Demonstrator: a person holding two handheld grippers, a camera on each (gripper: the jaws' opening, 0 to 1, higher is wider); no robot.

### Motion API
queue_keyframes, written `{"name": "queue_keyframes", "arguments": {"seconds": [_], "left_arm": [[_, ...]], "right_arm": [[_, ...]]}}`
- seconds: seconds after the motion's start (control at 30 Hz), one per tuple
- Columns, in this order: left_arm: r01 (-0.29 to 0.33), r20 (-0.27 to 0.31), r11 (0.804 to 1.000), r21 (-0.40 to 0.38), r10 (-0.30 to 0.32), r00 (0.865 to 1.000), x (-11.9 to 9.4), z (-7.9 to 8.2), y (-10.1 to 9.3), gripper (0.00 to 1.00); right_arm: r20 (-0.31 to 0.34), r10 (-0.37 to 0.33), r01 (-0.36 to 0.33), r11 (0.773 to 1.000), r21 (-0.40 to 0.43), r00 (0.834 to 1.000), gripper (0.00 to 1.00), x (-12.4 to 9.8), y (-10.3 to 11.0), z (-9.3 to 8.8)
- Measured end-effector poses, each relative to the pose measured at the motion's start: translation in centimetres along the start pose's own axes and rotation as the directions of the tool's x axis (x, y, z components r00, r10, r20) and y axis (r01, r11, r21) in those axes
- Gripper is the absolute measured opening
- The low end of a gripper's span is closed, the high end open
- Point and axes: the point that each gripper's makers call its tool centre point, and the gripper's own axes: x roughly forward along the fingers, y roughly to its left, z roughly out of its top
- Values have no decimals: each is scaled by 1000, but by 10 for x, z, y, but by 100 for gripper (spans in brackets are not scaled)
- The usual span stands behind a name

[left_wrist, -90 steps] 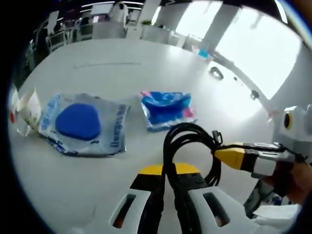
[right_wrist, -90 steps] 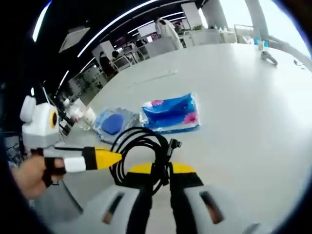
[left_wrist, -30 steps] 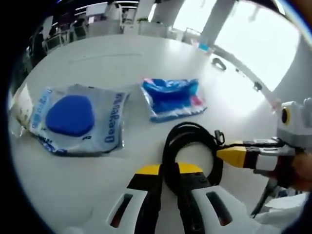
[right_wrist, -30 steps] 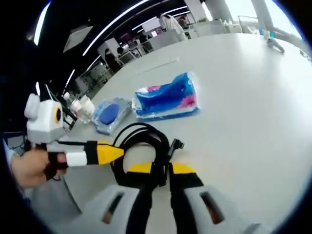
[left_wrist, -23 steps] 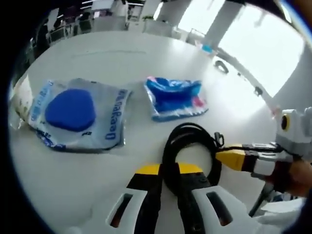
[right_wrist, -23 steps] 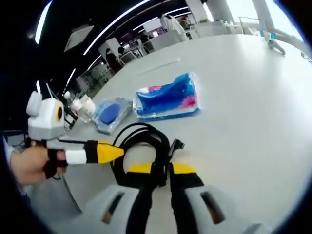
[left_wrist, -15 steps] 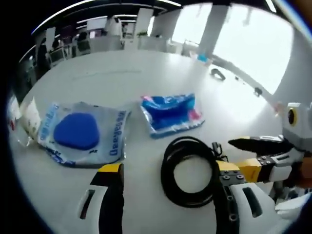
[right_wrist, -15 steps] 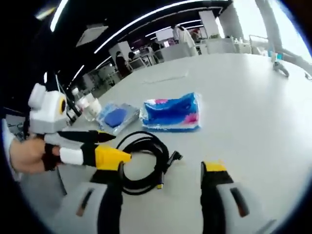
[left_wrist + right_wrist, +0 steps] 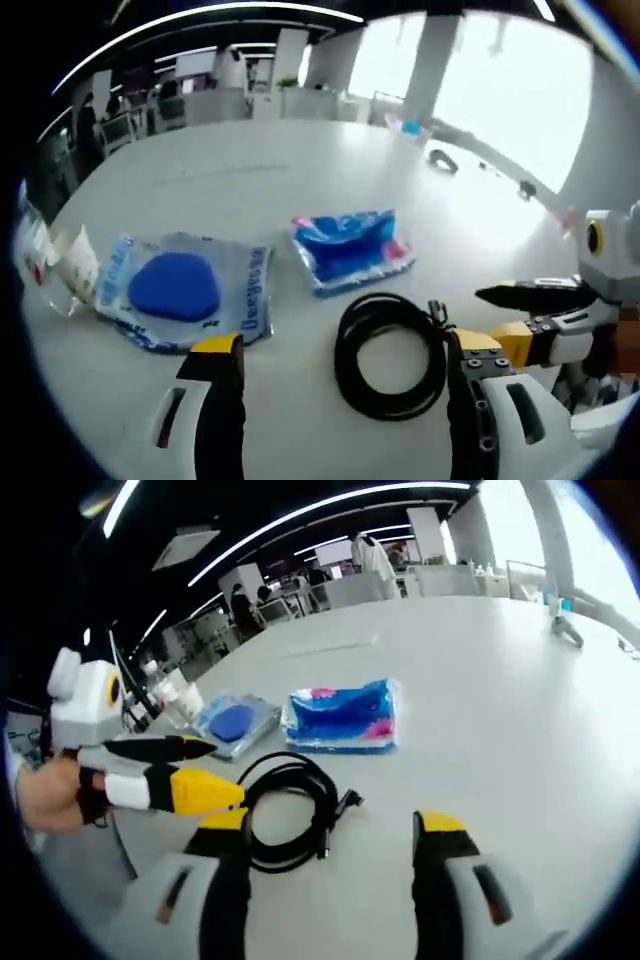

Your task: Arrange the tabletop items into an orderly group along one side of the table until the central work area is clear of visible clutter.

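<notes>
Stretching pale and glossy, the white table (image 9: 230,170) meets bright windows (image 9: 500,80).

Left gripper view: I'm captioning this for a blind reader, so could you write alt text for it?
The left gripper, jaws open, hangs over a coiled black cable on a white table. Beyond lie a blue tissue pack and a clear bag with a blue pad; the right gripper enters from the right.

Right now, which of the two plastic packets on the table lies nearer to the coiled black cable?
The blue-and-pink packet, lying just beyond the black cable; the clear packet with the blue pad lies farther off.
</notes>
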Motion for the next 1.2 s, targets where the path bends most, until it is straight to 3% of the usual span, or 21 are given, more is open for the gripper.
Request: {"name": "queue_keyframes", "arguments": {"seconds": [0.37,1.2], "left_arm": [[-38,20,999,-21,38,999,-24,-1,32,80],[-166,64,980,-110,174,983,-90,-6,144,79]], "right_arm": [[15,-15,16,1000,-10,1000,63,0,3,6],[19,-37,38,999,-34,999,57,27,38,23]]}}
